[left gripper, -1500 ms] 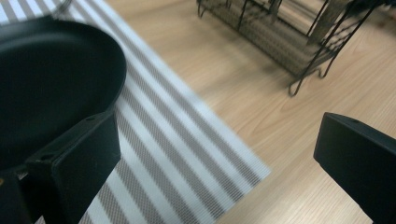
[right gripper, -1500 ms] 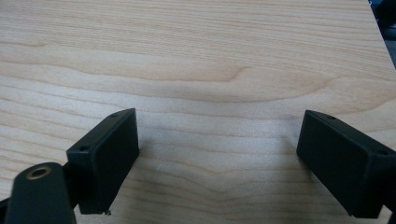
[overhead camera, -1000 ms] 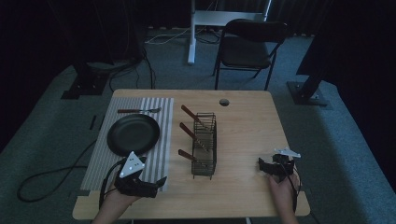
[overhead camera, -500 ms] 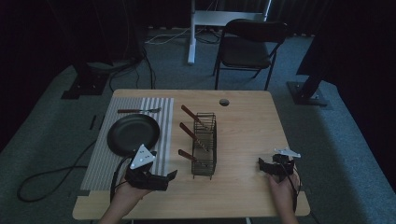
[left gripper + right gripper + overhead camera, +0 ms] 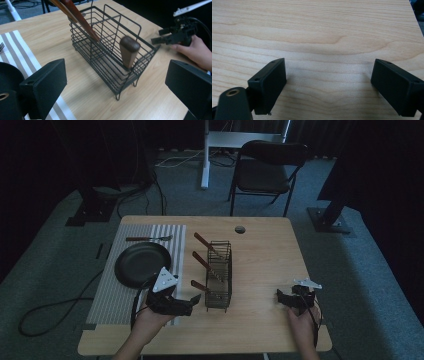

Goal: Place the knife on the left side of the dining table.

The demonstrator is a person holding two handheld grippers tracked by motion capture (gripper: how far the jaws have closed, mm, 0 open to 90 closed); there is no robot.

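A black wire basket point(image 5: 219, 276) stands mid-table with three wooden-handled utensils leaning in it. In the left gripper view the basket point(image 5: 110, 47) is just ahead, and a short brown handle point(image 5: 128, 51) sticks up at its near end. My left gripper point(image 5: 192, 302) sits just left of the basket's near end, open, jaws wide with nothing between them point(image 5: 117, 85). My right gripper point(image 5: 279, 298) rests near the table's front right, open over bare wood point(image 5: 332, 83).
A striped mat point(image 5: 120, 285) covers the table's left side, with a black pan point(image 5: 142, 262) and a fork point(image 5: 148, 238) on it. A round cable hole point(image 5: 240, 229) is at the table's far edge. A chair point(image 5: 265, 167) stands beyond the table.
My left gripper has moved right and forward, from the mat's front edge to beside the basket. The right gripper has stayed put.
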